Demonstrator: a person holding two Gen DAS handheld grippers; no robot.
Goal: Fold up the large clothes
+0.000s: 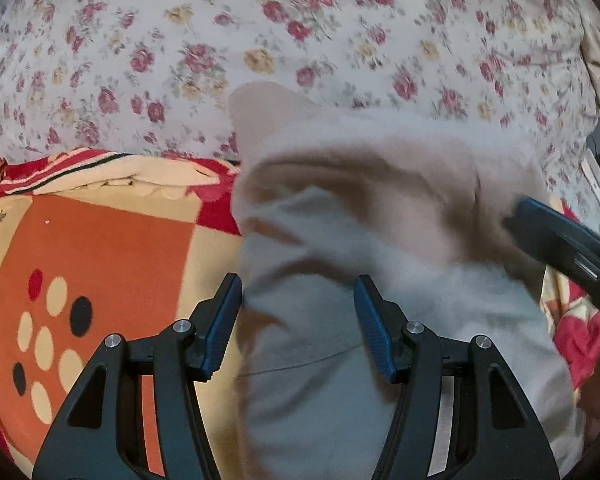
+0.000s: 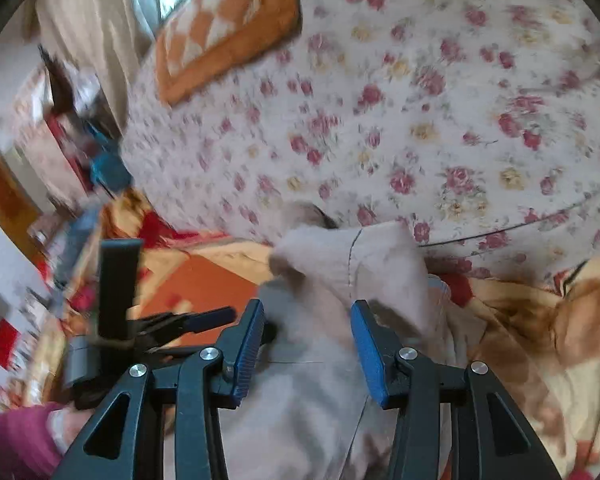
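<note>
1. Floral bedcover (image 1: pixel 300 32): pale ground scattered with red and yellow roses, filling the far half of both views; soft, slightly rumpled, blurred in the right wrist view.
2. Patterned blanket (image 1: pixel 100 248): orange, cream and red blocks with dots, plush-looking, spread at the near side under the garment.
3. Beige garment (image 1: pixel 380 208): large, soft, matte fleece-like cloth lying on the blanket, far end lapping onto the bedcover. Long axis running away from both tools, near end below the cameras, far end bunched into a raised fold with a stitched hem seen in the right wrist view (image 2: pixel 356 264).
4. Key relation: straight ahead of and under both grippers, left edge beside the left tool, right edge by the right one; seemingly about equally near to both.
5. Left gripper (image 1: pixel 298 320): released, blue ribbed pads apart, hanging over the cloth's left edge, nothing pinched.
6. Right gripper (image 2: pixel 308 344): likewise released, pads apart above the cloth, gripping nothing; also visible at the right rim of the left view (image 1: pixel 560 240).
7. Probably between folds: next grasp likely at the bunched far end.
</note>
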